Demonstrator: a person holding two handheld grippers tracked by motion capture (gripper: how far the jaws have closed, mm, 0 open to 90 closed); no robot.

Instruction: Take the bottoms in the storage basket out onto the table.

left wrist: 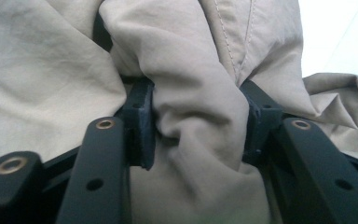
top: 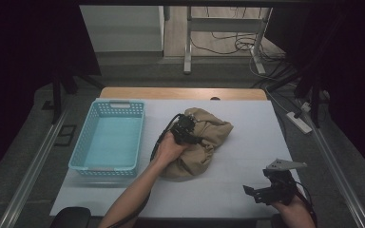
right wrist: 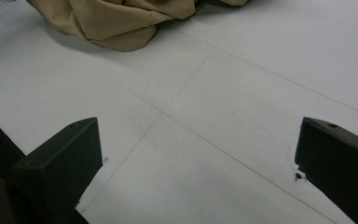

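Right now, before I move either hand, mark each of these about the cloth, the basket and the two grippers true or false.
1. The left gripper has a fold of the tan cloth between its jaws. True; the pads press on it from both sides.
2. The cloth already lies in the blue basket. False; it sits bunched on the white table cover, to the right of the basket.
3. The right gripper holds a corner of the cloth. False; its jaws stand wide apart over bare cover, away from the cloth.
4. Nothing lies in the basket. True.
5. The basket stands at the right edge of the table. False; it stands at the left side.
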